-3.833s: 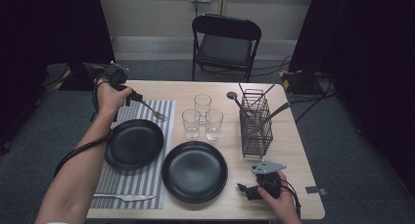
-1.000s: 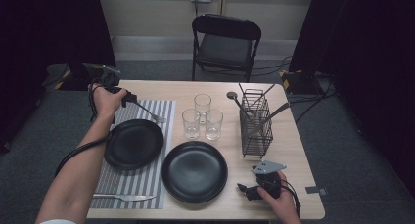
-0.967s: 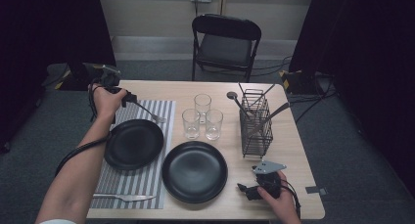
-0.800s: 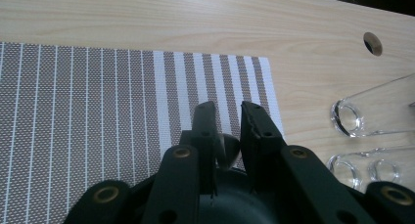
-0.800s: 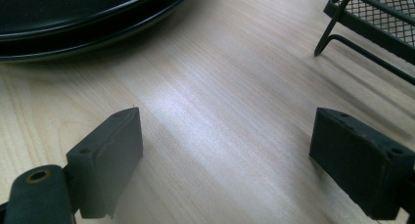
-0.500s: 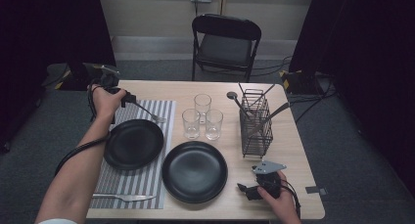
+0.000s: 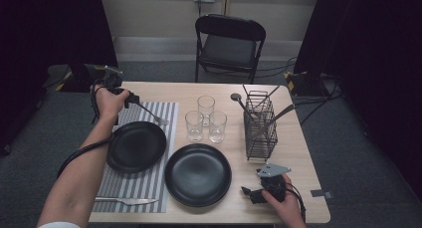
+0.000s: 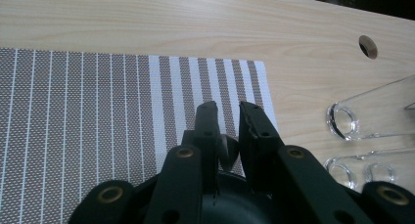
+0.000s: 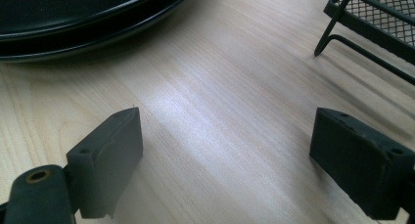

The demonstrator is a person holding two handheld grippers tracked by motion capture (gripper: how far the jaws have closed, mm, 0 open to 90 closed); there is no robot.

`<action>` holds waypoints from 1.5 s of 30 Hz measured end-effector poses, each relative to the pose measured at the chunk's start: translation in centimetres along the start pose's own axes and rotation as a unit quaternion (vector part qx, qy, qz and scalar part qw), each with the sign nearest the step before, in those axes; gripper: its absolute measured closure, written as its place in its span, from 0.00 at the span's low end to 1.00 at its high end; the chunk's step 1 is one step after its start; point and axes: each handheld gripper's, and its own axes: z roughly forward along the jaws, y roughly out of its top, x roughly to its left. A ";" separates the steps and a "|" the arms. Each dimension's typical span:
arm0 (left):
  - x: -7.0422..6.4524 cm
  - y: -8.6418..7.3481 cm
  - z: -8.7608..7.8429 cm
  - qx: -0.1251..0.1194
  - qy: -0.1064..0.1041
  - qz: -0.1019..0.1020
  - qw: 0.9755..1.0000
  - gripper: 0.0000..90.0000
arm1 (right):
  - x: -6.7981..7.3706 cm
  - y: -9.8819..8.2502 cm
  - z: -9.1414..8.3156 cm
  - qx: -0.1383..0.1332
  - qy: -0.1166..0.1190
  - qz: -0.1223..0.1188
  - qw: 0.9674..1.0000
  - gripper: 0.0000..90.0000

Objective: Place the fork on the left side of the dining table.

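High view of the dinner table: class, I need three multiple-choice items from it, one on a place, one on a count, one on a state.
1. Where does the black round plate nearer the left gripper lie?
A. on the grey striped placemat
B. in the black wire rack
C. on the black folding chair

2. How many clear drinking glasses stand on the light wooden table?
A. one
B. three
C. five

3. How are the jaws of the left gripper?
A. wide open over a glass
B. closed on the slim metal utensil
C. clamped on a plate rim

Answers:
1 A: stripes show around the plate.
2 B: three glasses cluster at the middle.
3 B: the left gripper view shows metal between the nearly closed jaws.
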 end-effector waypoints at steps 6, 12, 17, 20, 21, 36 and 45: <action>0.0 0.1 0.2 -0.002 0.004 -0.005 1.000 0.87 | 0.0 0.0 0.0 0.000 0.000 0.000 1.000 0.13; 0.3 0.3 0.4 0.001 0.009 -0.005 1.000 0.86 | 0.0 0.0 0.0 0.000 0.000 0.000 1.000 0.13; 0.5 0.5 0.6 0.004 0.014 -0.005 1.000 0.85 | 0.0 0.0 0.0 0.000 0.000 0.000 1.000 0.13; 0.6 0.5 0.7 0.006 0.018 -0.008 1.000 0.84 | 0.0 0.0 0.0 0.000 0.000 0.000 1.000 0.13; 0.6 0.6 0.7 0.007 0.023 -0.008 1.000 0.83 | 0.0 0.0 0.0 0.000 0.001 0.000 1.000 0.13; 1.5 0.5 1.0 0.013 0.038 -0.029 0.999 0.76 | 0.0 0.0 0.0 0.000 0.000 0.000 1.000 0.13; 2.2 0.3 1.0 0.010 0.046 -0.036 0.998 0.71 | 0.0 0.0 0.0 0.000 0.000 0.000 1.000 0.13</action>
